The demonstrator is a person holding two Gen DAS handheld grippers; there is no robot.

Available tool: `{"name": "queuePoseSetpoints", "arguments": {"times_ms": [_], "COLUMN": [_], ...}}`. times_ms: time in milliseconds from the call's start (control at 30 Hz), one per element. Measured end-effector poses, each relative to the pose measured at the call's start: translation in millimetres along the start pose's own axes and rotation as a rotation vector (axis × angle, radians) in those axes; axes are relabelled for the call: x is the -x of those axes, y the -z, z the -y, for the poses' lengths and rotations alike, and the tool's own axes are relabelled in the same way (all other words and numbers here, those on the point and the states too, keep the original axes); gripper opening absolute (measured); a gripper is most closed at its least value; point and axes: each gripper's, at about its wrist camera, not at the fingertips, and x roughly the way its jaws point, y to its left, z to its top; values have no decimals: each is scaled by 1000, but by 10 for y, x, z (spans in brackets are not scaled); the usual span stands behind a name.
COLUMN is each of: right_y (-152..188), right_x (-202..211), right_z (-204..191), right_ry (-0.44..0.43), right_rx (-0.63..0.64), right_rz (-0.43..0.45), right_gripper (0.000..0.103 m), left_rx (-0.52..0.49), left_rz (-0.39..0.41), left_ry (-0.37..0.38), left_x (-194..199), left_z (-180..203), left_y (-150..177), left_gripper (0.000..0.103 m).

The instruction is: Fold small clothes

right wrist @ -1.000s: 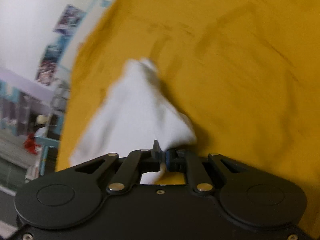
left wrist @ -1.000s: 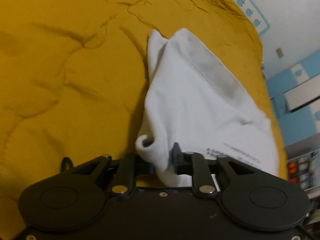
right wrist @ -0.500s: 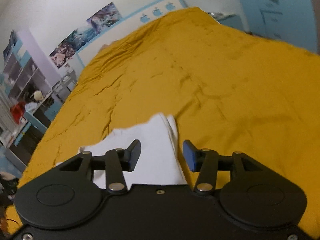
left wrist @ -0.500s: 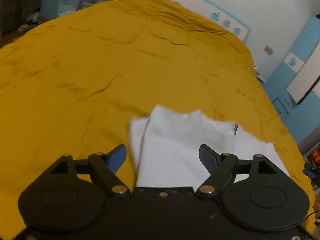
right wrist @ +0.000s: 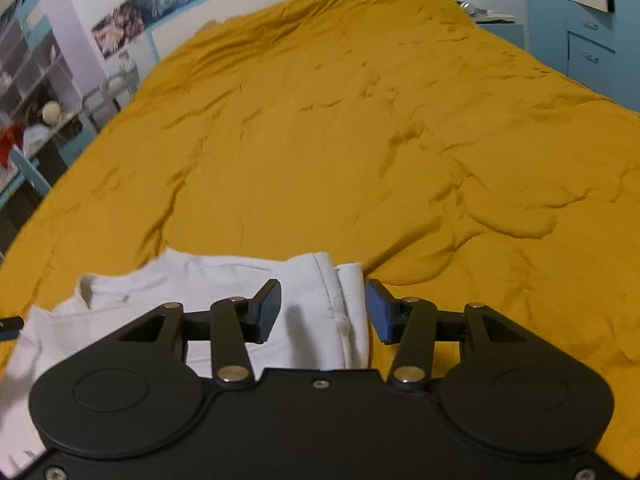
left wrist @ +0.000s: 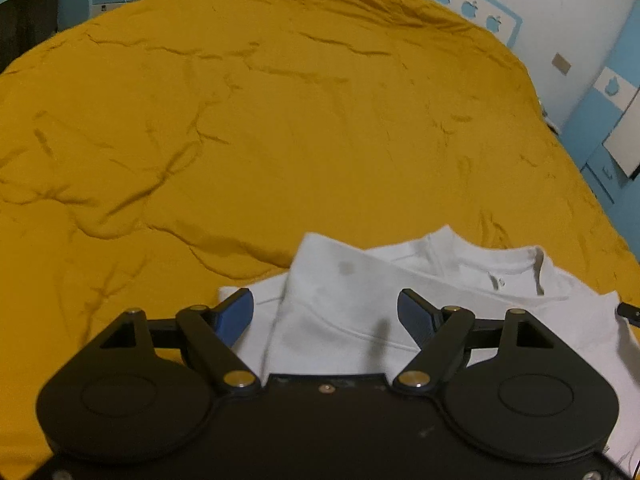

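Note:
A small white garment (left wrist: 360, 300) lies folded on the mustard-yellow bedspread (left wrist: 260, 120), its collar toward the right in the left wrist view. My left gripper (left wrist: 326, 314) is open and empty, its blue pads spread above the garment's left part. The same garment (right wrist: 224, 284) shows in the right wrist view, collar at the left. My right gripper (right wrist: 324, 310) is open and empty above the garment's folded right edge. The garment's near part is hidden behind both gripper bodies.
The wrinkled bedspread (right wrist: 360, 140) stretches far ahead of both grippers. Blue cabinets (left wrist: 608, 128) stand beyond the bed's right side. Shelves with clutter (right wrist: 36, 92) stand beyond its left side. A white wall with blue apple shapes (left wrist: 468, 4) is at the far end.
A second ago both grippers were shut on the white garment and held it up. They have let go and opened; the garment now lies folded on the bed, and both grippers have tilted up.

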Motion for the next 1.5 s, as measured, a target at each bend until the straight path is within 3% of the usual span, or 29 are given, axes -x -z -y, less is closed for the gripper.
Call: {"name": "queuePoseSetpoints", "arguments": {"times_ms": [33, 100, 133, 167, 200, 233, 267, 400, 467, 600, 633, 733, 800, 833, 867, 933, 967, 1100, 1233, 1400, 1500], "right_y": [0, 26, 40, 45, 56, 60, 53, 28, 21, 94, 116, 152, 129, 115, 95, 77, 86, 287, 626, 953, 1057], "right_x": [-40, -71, -79, -84, -80, -69, -64, 68, 75, -171, -219, -255, -186, -146, -59, 159, 303, 904, 1344, 1536, 1550], "right_z": [-17, -19, -13, -22, -35, -54, -70, -107, -135, -114, -94, -19, 2, 7, 6, 12, 23, 111, 213, 308, 319], "right_ry": [5, 2, -1, -1, 2, 8, 14, 23, 32, 80, 86, 78, 75, 79, 77, 39, 8, -109, -166, -138, -127], "right_rx": [9, 14, 13, 17, 28, 43, 53, 37, 50, 56, 47, 10, -7, -12, -20, -32, -41, -70, -41, -38, -47], "right_rz": [-1, -2, -7, -4, 4, 14, 23, 89, 104, 45, 35, 30, 35, 35, 38, 46, 52, 43, -7, -63, -70], "right_gripper": [48, 48, 45, 37, 31, 27, 23, 18, 16, 15, 15, 16, 28, 33, 41, 41, 42, 45, 46, 47, 47], "left_rx": [-3, -10, -17, -24, -33, -35, -26, 42, 47, 7, -6, -7, 1, 9, 14, 6, -10, -43, -18, 40, 63], "left_rz": [-3, -9, -16, -20, -21, -10, 4, 110, 127, 58, 32, 17, 10, 0, -7, 0, 14, -6, -63, -105, -99], "left_ry": [3, 7, 8, 1, -14, -23, -20, -14, -28, -96, -111, -117, -104, -89, -70, -68, -64, -1, 57, 99, 126], "left_x": [-47, -129, -162, -200, -202, -199, -173, 42, 101, -175, -289, -397, -329, -294, -204, 28, 194, 796, 1217, 1330, 1367], "left_z": [-12, -11, -2, 7, 15, 10, -5, -75, -83, -94, -111, -136, -115, -122, -129, -124, -120, -218, -393, -532, -531], "left_y": [10, 23, 26, 22, 19, 16, 12, 28, 47, 126, 154, 182, 148, 112, 92, 79, 104, 355, 782, 1142, 1200], "left_gripper": [79, 61, 41, 28, 25, 13, 8, 7, 7, 9, 15, 17, 19, 28, 45, 66, 69, 71, 71, 68, 55]}}
